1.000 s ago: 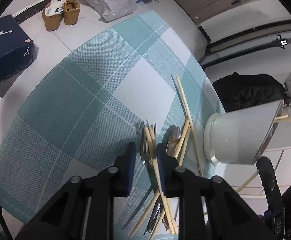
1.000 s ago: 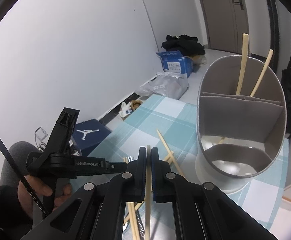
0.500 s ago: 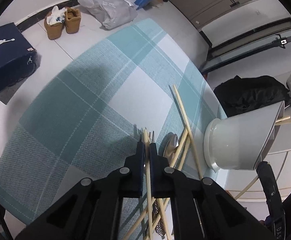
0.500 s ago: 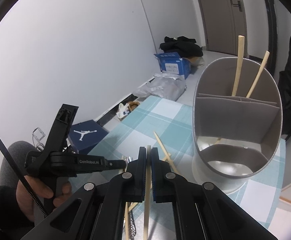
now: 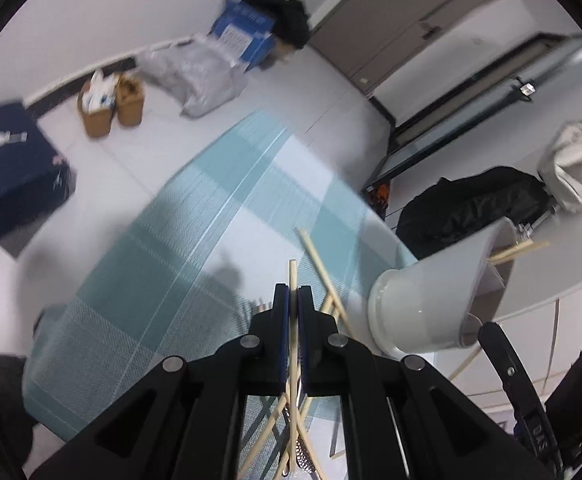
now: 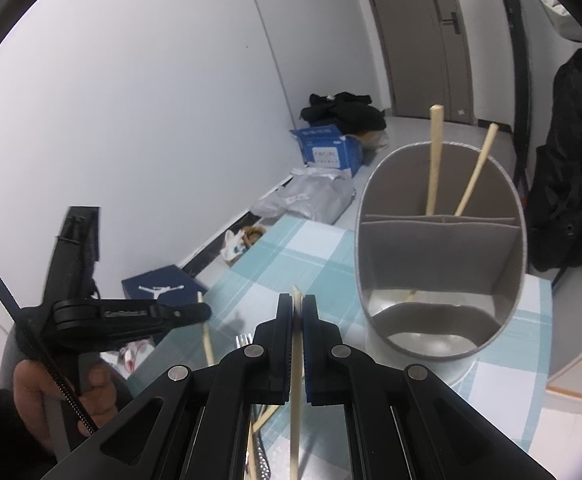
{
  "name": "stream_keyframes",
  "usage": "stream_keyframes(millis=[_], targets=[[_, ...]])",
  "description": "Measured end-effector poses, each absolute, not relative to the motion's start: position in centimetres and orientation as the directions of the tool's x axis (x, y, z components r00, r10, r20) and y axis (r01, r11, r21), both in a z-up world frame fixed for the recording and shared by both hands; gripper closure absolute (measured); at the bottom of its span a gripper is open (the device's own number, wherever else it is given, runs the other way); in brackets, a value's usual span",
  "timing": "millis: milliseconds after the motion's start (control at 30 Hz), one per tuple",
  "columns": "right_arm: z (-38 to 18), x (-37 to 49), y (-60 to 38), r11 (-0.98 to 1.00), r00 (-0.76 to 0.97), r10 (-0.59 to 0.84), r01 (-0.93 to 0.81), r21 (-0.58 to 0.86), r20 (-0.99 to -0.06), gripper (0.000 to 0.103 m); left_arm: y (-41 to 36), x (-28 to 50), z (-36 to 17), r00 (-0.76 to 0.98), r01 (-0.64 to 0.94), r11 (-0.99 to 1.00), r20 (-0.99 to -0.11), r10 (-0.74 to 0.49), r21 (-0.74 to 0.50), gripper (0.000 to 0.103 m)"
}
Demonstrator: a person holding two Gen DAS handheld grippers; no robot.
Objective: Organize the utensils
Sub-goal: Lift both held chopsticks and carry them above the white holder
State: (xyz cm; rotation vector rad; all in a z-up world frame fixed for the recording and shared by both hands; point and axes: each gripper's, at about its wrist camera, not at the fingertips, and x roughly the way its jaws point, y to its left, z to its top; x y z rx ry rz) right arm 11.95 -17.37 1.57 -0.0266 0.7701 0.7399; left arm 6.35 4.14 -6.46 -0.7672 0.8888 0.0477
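At the left, the left gripper (image 5: 293, 292) is clenched on a single chopstick (image 5: 292, 276), whose tip pokes out beyond the jaws, clear of the checked mat (image 5: 195, 264), probably so it can be carried across. Loose chopsticks (image 5: 323, 272) and a fork (image 6: 243, 339) lie crossed on the mat near the grippers, awaiting sorting. Further right, the right gripper (image 6: 296, 304) is likewise clamped on its own chopstick (image 6: 296, 380), aimed towards the divided holder (image 6: 371, 240). Two chopsticks (image 6: 435, 160) already stand in the holder's far compartment, leaning against the far wall; the near compartment looks empty.
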Motion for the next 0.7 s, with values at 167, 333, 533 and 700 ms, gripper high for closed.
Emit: stream_keyframes(millis=[167,333,533,700], targets=[[2.5,11.2,-18.2,0.776,0.527,0.579,-0.589,0.224,-0.622,0.099,2.6,5.8,-3.7,0.693,-0.236,0.814,-0.679,-0.241,-0.531,0.102],[3.2,10.4,-19.4,0.809,0.578,0.551,-0.548,0.213,-0.602,0.100,1.5,5.3,-1.7,0.724,-0.158,0.864,-0.651,-0.227,-0.477,0.102],[3.6,10.0,-20.5,0.842,0.611,0.514,-0.494,0.217,-0.602,0.100,-0.2,4.6,0.2,0.745,-0.063,0.908,-0.625,-0.233,-0.414,0.102],[3.8,9.8,-21.1,0.864,0.636,0.481,-0.461,0.203,-0.604,0.100,-1.6,4.4,1.1,0.737,-0.024,0.931,-0.635,-0.229,-0.363,0.102]])
